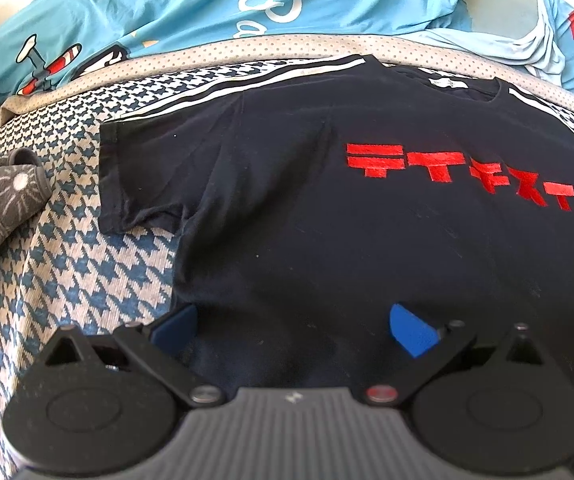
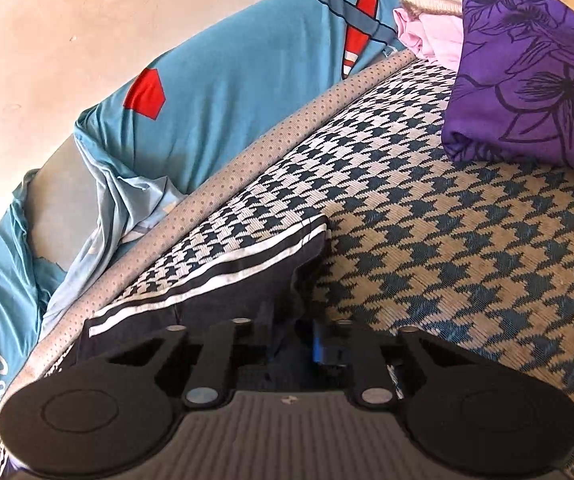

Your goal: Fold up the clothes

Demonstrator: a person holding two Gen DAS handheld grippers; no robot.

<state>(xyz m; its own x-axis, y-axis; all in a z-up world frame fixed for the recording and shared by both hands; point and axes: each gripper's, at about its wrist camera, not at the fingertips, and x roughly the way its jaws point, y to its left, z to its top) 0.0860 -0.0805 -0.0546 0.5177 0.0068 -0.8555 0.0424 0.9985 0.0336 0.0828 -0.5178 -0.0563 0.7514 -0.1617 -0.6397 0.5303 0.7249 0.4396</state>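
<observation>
Your right hand-held gripper [image 2: 287, 344] is clenched on the black T-shirt [image 1: 327, 220] sleeve for folding; left hand-held gripper [image 1: 293, 330] is released, hovering over the hem.

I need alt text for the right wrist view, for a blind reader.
The right gripper is shut on the striped sleeve of a black T-shirt lying on a houndstooth cover. A purple flowered cloth lies beyond.
</observation>
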